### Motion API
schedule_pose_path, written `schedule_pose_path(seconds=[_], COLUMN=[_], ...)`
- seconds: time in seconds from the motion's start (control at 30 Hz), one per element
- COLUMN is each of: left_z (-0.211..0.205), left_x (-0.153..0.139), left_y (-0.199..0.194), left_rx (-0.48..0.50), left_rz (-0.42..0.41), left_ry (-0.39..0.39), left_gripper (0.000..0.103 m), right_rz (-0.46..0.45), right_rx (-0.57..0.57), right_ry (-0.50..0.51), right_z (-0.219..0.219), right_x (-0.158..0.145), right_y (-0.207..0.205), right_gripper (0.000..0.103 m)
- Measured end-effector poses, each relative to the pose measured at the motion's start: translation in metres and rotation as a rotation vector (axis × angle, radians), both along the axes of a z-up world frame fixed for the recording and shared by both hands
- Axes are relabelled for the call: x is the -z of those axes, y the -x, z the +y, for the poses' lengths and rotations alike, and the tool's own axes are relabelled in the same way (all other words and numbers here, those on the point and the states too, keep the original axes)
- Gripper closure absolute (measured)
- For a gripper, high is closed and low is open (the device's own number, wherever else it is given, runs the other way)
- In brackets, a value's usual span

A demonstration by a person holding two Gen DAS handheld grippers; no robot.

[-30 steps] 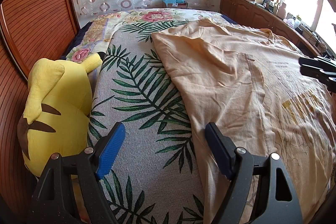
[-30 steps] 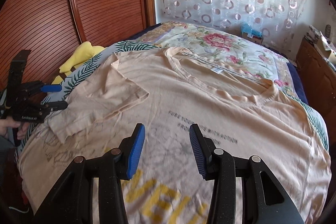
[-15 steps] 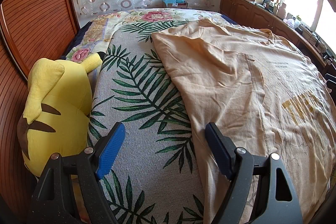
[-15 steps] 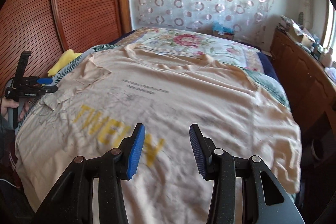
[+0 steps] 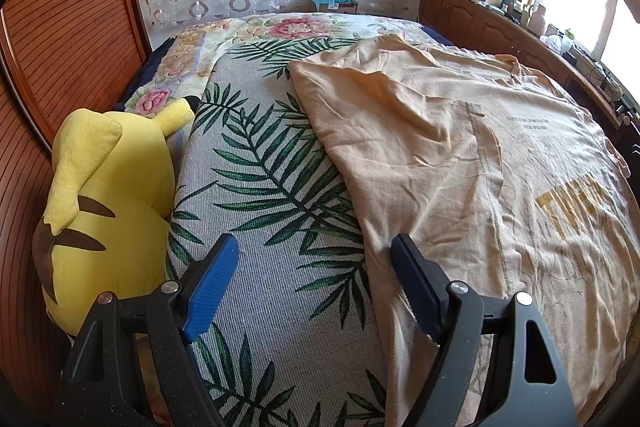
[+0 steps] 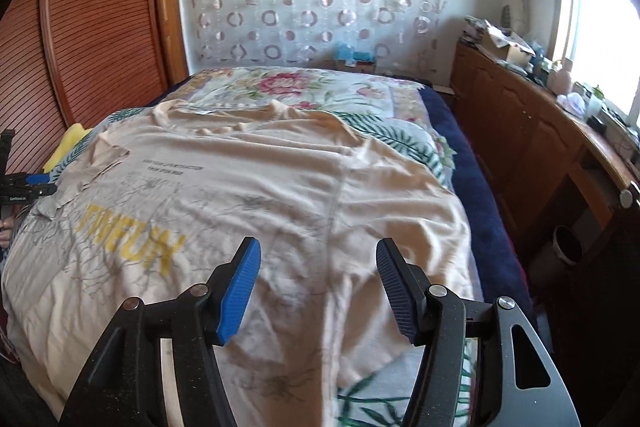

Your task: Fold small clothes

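The peach T-shirt [image 6: 256,187] lies flat along the bed, collar toward the frame's top, its unfolded right sleeve just below the right gripper [image 6: 318,287], whose empty jaws have just been opening, nearer than the left gripper [image 5: 314,291], wide and empty.

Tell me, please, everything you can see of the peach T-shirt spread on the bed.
The peach T-shirt is thin, wrinkled, soft-looking fabric, lying front up and nearly flat on the palm-leaf bedspread. Its neckline points toward the curtained wall. Small dark lines of print sit above large yellow letters and faint line drawings. One sleeve is folded in over the chest; the other lies spread out. A side seam runs down it. Neither gripper holds it.
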State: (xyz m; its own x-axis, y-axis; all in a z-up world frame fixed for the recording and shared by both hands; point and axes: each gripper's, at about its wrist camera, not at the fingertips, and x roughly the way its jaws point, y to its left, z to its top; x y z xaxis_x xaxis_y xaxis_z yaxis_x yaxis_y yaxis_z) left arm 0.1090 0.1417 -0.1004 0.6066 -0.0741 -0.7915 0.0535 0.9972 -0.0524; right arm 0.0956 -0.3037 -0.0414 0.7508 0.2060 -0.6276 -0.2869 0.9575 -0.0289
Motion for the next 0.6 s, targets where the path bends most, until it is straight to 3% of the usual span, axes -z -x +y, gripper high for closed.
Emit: schedule_pose_path(seconds=[0.1,0.23,0.6], left_z=[-0.003,-0.021,-0.097], left_x=[-0.01,-0.032,-0.068], left_y=[0.005,0.011,0.026], left_rx=[0.024,0.044,0.154], left_rz=[-0.036,-0.096,-0.192], left_ry=[0.028,0.006,0.052], left_gripper=[0.024,0.024,0.024], right_rz=[0.002,0.019,0.154], right_rx=[0.037,0.084,0.179], right_ry=[0.001,-0.007,-0.1], right_z=[-0.013,-0.023,-0.036], right_x=[-0.002,-0.002,0.008], right_y=[0.003,0.005,-0.01], right_gripper=[0.04,0.041,0.041])
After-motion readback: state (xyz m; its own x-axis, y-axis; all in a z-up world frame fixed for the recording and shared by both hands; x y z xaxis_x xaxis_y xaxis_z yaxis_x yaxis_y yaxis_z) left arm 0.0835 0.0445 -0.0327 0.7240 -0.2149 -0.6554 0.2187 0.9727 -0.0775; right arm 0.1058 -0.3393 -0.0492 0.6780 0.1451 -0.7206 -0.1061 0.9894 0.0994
